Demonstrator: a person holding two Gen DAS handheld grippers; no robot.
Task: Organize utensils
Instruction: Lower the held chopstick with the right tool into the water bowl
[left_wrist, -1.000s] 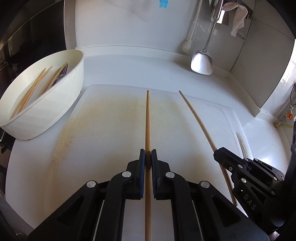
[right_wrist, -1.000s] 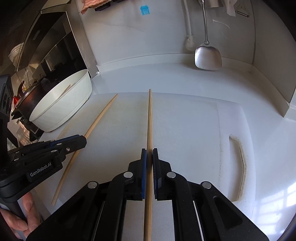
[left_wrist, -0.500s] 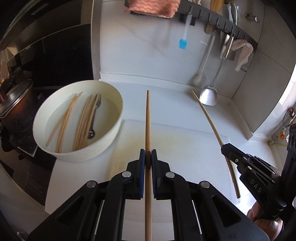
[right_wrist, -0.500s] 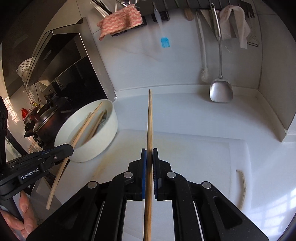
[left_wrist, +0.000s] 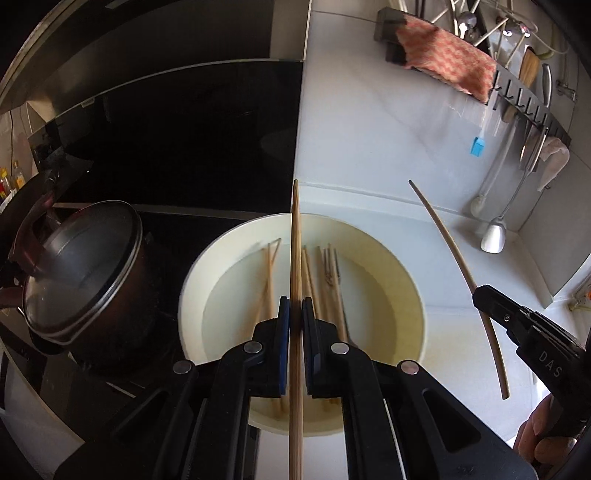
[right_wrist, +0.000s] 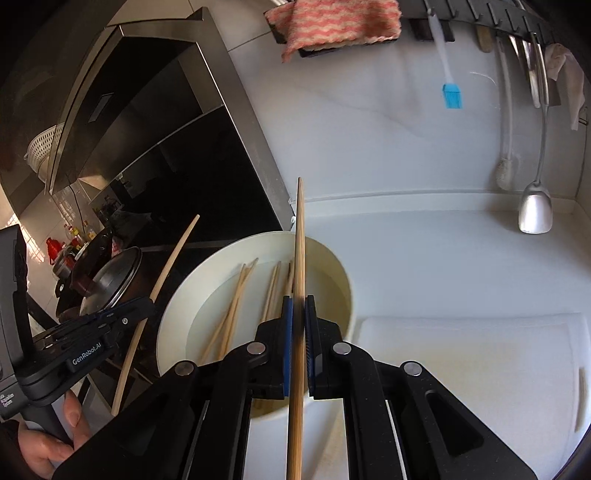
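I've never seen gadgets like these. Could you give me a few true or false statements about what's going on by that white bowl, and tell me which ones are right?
1. Each of the two grippers is clamped on a single wooden chopstick. True: the left gripper holds the left chopstick, and the right gripper holds the right chopstick.
2. The white bowl is empty. False: several chopsticks and a fork lie in it.
3. A pot with a glass lid sits beside the bowl. True.
4. The blue brush lies on the counter. False: it hangs on the wall.
5. The left gripper's fingers are spread wide apart. False: they are shut on the chopstick.
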